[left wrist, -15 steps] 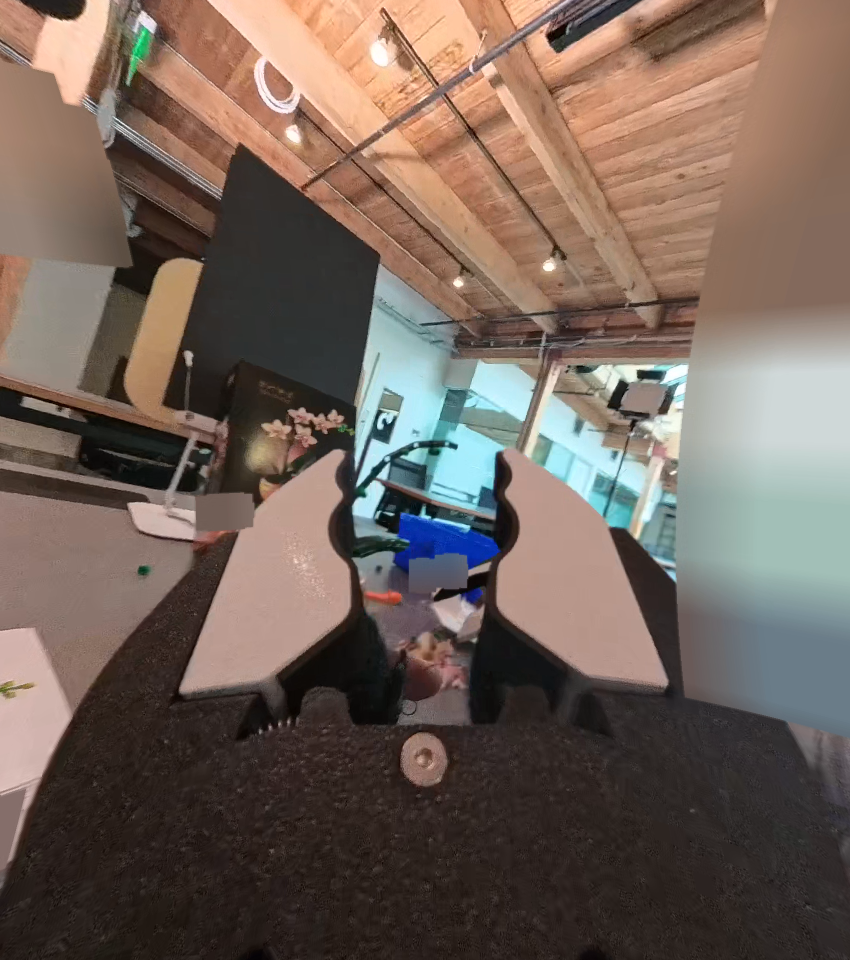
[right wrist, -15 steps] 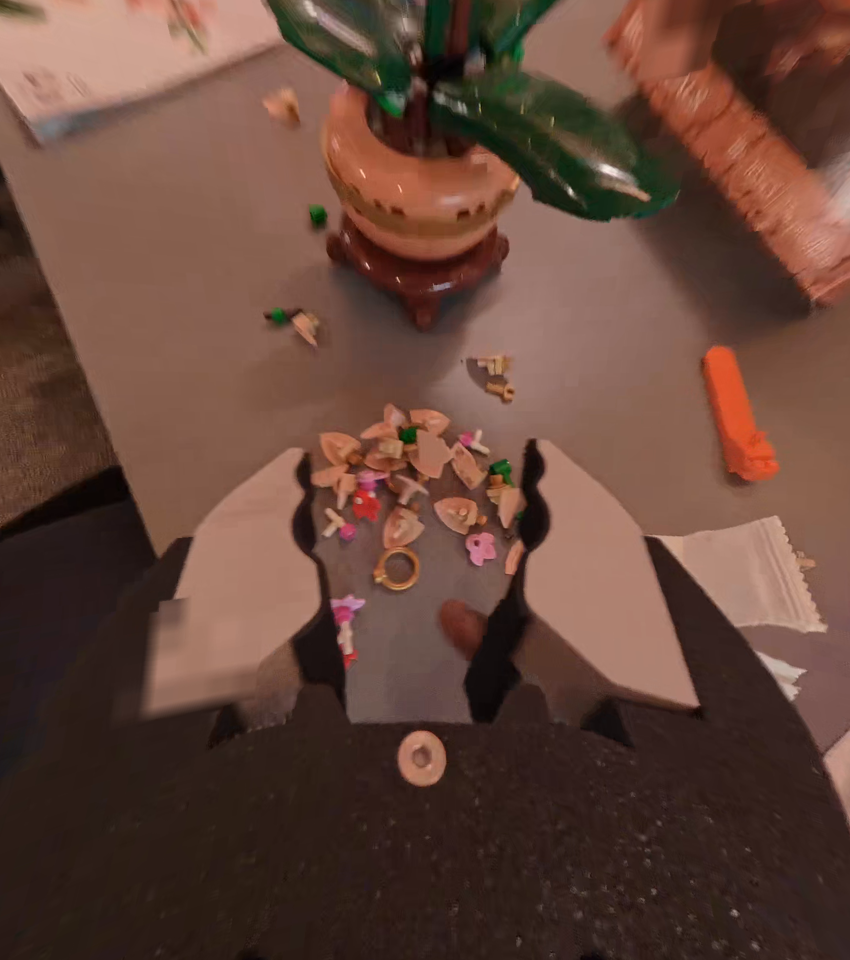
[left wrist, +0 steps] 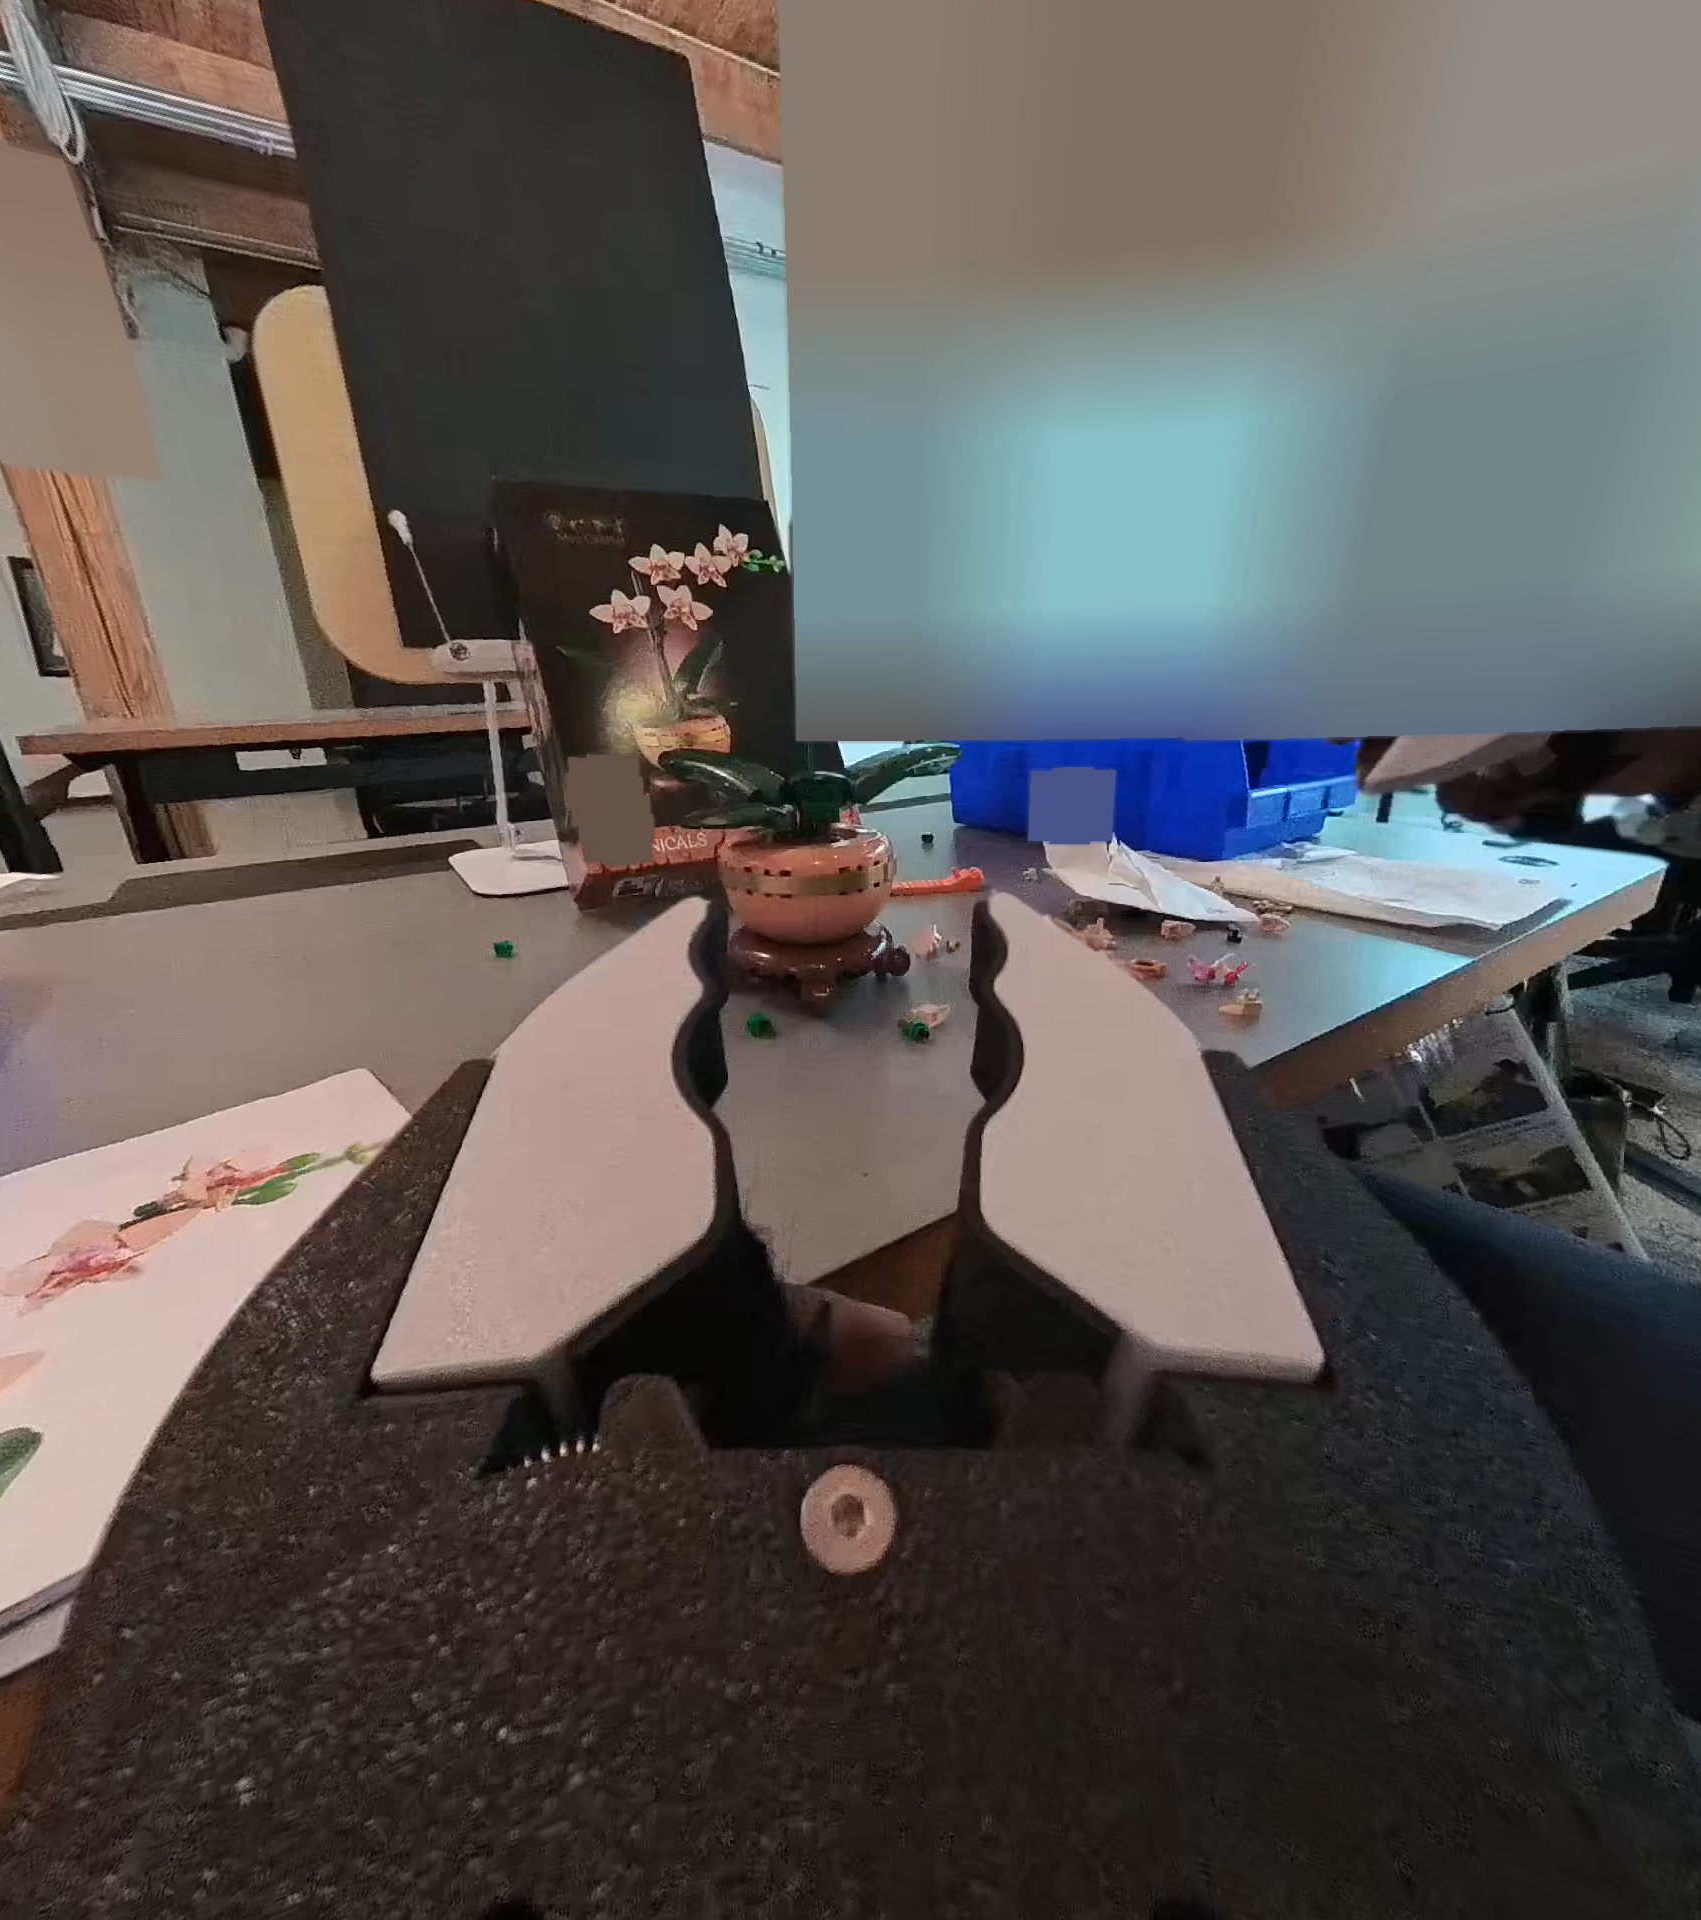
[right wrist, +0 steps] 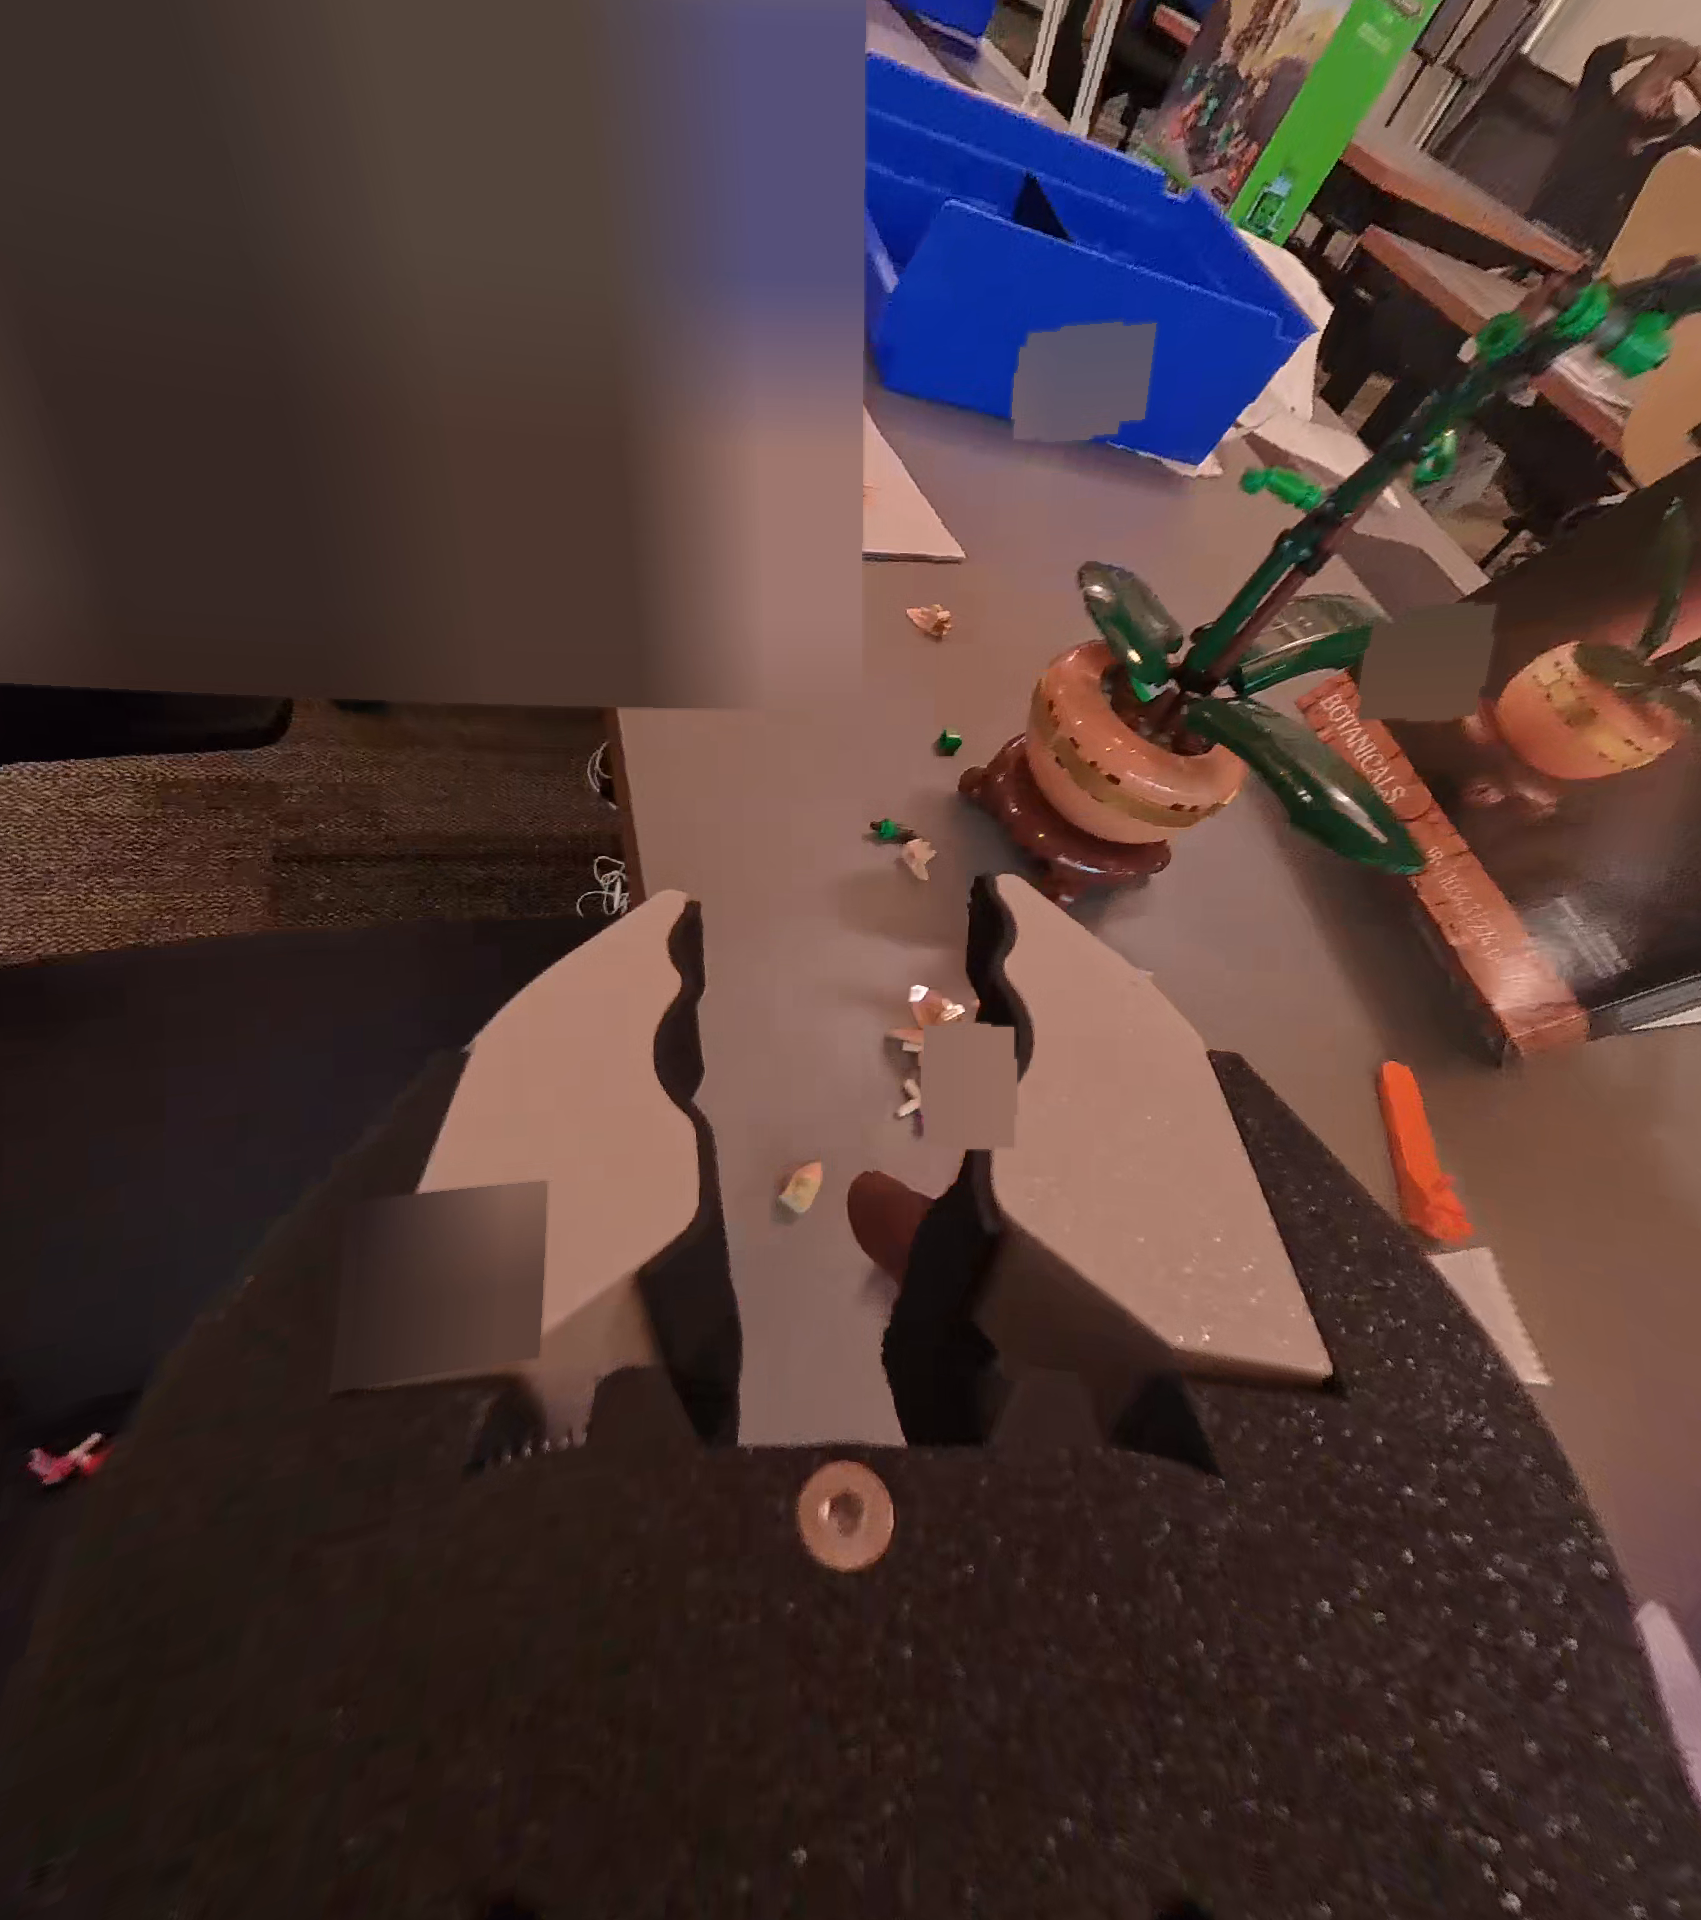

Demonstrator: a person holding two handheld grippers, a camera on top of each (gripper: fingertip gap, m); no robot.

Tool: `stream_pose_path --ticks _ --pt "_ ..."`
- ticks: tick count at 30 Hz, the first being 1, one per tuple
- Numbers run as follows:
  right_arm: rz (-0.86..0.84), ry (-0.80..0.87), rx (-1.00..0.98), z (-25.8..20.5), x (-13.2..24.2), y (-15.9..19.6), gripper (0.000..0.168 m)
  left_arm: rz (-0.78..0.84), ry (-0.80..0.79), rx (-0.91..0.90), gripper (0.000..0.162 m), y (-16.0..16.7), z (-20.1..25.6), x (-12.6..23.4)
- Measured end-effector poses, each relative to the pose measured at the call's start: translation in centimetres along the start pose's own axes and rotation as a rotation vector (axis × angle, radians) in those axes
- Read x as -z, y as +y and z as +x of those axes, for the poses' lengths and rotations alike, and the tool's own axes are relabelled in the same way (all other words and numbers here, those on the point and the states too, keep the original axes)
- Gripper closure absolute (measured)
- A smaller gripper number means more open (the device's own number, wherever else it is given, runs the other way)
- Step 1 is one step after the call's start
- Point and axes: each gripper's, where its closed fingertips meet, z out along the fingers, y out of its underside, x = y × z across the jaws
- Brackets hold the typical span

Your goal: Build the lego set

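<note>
Grey tabletop (left wrist: 202,987) in an open workshop, timber posts behind.

Left gripper (left wrist: 838,935): jaws apart, nothing between them, hovering low at the near table edge, aimed at the lego orchid pot (left wrist: 808,883) at frame centre. Right gripper (right wrist: 830,914): jaws also spread and empty, over the table in mid-frame. A small brown piece (right wrist: 882,1221) shows by the inner base of its right finger; can't tell if it touches the finger or lies on the table.

Outward, right wrist view: scattered tan petal pieces (right wrist: 929,1013) between the fingertips, one pale piece (right wrist: 801,1188) lower down, green bits (right wrist: 890,829) near the pot base. The pot, with dark green leaves (right wrist: 1303,774) and a bare green stem (right wrist: 1365,488) running to upper right, stands right of centre, just beside the lego box (right wrist: 1604,831). An orange brick separator (right wrist: 1417,1164) lies at right edge, a blue bin (right wrist: 1085,301) at top. Left wrist view: the open instruction booklet (left wrist: 98,1299) at lower left, more petal pieces (left wrist: 1210,971) right of centre.

Step, as I read it: pot and stem are built, no blossoms on yet. Flower sub-assembly is next. That calls for lowering the right gripper onto one petal piece and closing finely; pieces are tiny and flat, so slip is likely.

Writing: the box and bin carry printed labels; not transcribing them.
</note>
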Motion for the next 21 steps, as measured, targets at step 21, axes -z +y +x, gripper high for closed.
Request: stream_pose_path --ticks 21 --pt "0.166 -0.385 0.148 6.6 -11.7 -5.0 0.122 0.073 -1.339 -0.09 0.125 0.6 -11.1 28.0"
